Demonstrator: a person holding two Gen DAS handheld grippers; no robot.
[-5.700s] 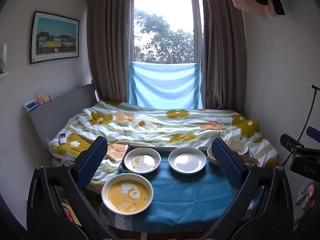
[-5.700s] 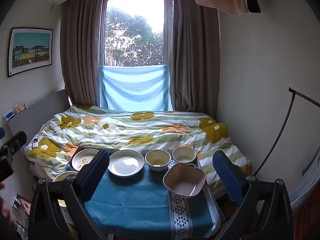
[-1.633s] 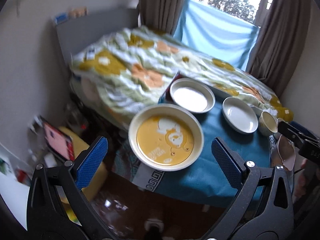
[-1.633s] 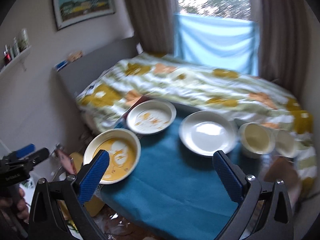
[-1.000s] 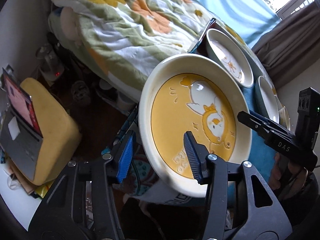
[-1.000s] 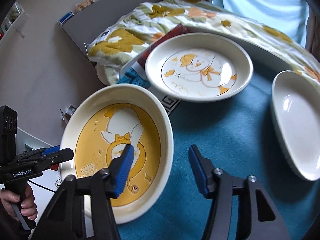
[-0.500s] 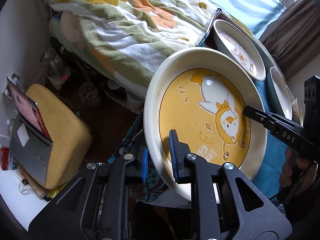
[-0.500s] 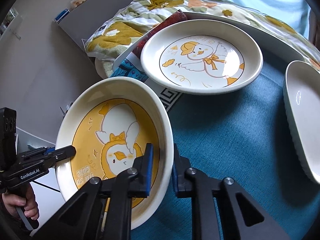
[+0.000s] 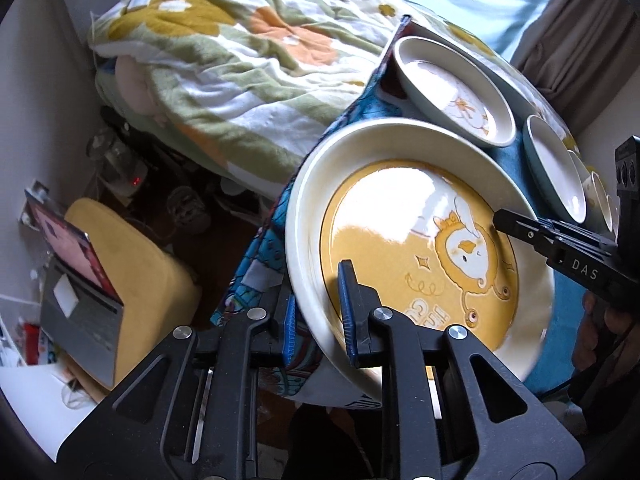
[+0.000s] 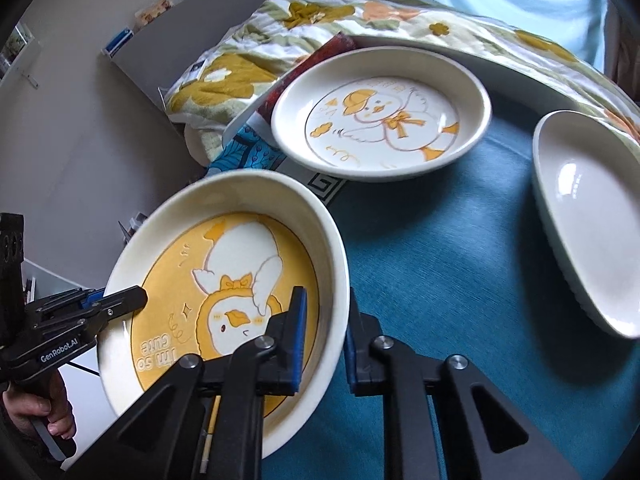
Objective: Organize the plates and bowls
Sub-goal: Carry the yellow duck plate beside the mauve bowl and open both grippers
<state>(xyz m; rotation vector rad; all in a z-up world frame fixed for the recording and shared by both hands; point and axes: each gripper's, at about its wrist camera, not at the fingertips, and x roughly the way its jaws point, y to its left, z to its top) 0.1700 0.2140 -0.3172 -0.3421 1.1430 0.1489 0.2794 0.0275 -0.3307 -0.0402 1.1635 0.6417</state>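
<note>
Gripping opposite rims of the yellow duck plate (image 9: 416, 240), the left gripper (image 9: 320, 320) and right gripper (image 10: 324, 332) have their fingers closed on it at the worktop's (image 10: 460, 248) corner, near the white duck plate (image 10: 380, 116).

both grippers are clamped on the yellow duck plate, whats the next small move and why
Probably a short, level lift. The left gripper and right gripper each pinch the rim of the yellow plate from opposite sides, so it looks secured. It must clear the blue tablecloth before going onto the white duck plate.
</note>
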